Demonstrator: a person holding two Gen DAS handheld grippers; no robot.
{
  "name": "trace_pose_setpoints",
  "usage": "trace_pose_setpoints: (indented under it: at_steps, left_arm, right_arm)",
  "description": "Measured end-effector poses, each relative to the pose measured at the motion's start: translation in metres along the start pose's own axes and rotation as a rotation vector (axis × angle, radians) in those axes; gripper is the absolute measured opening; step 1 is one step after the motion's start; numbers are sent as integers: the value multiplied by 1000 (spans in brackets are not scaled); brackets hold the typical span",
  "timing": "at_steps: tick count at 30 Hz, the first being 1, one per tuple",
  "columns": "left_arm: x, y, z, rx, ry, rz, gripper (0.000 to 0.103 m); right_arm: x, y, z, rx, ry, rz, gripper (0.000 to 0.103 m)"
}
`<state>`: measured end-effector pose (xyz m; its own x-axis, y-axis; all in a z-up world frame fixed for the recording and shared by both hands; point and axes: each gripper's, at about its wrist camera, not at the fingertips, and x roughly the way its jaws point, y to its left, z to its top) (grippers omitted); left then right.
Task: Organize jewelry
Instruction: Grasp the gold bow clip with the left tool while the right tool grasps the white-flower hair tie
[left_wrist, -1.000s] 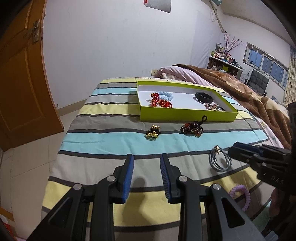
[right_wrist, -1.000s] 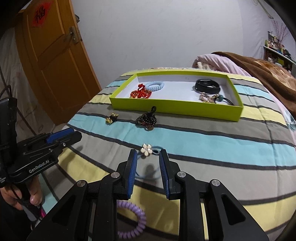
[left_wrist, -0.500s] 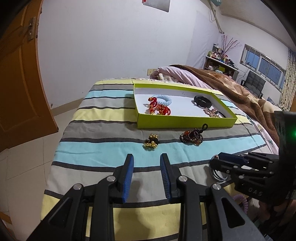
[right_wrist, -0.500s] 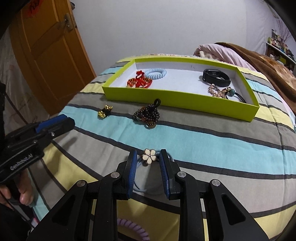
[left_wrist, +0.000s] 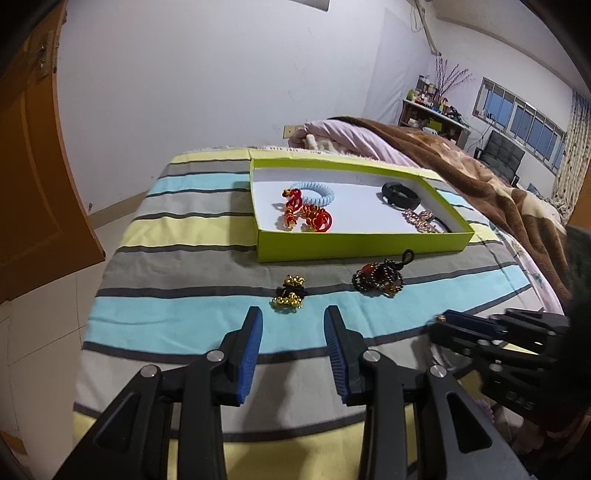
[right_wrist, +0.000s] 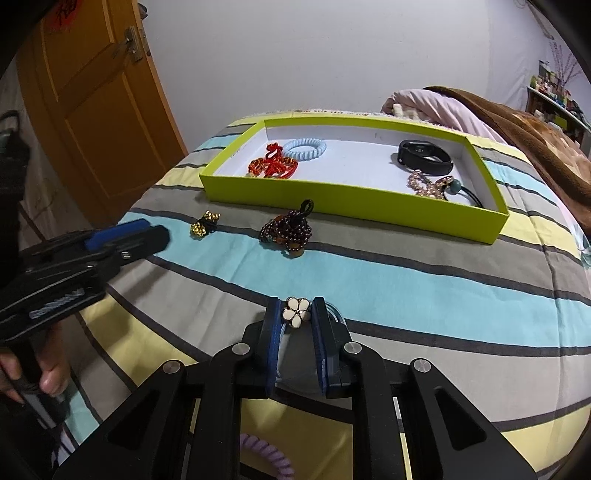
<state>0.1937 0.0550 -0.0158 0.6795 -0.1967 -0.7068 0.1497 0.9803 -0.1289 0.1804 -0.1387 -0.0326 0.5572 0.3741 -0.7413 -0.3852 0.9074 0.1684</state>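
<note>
My right tongs (right_wrist: 296, 314) are closing on the flower hair tie (right_wrist: 296, 312), seemingly gripped, bound for the green box (right_wrist: 354, 199); left tongs (left_wrist: 293, 325) opening, empty.

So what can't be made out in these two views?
- Purple coil tie: right wrist view, mostly hidden under the right claw body, cut by the bottom edge.
- Flower hair tie: its loop is covered by the closing right claw.
- Left wrist view: the right claw's tip is blurred.
</note>
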Motion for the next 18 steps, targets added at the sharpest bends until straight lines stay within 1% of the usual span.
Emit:
trace_pose_setpoints:
  at_steps: [9,14,16,18]
  left_arm:
    - [34,2,10,-18,60,-3,36]
    - [40,-2,11,-18,71,-5,36]
    - [42,-4,12,-11,73,4,36]
    - [43,-8,12,9,76,29,35]
  right_arm:
    - [-12,-8,3,8,-25,-1,17]
    - [-14,-13,7,11,-34,3,17]
    - [-15,-14,8,17,-37,11,17]
    - [-16,-15,8,21,-42,17,17]
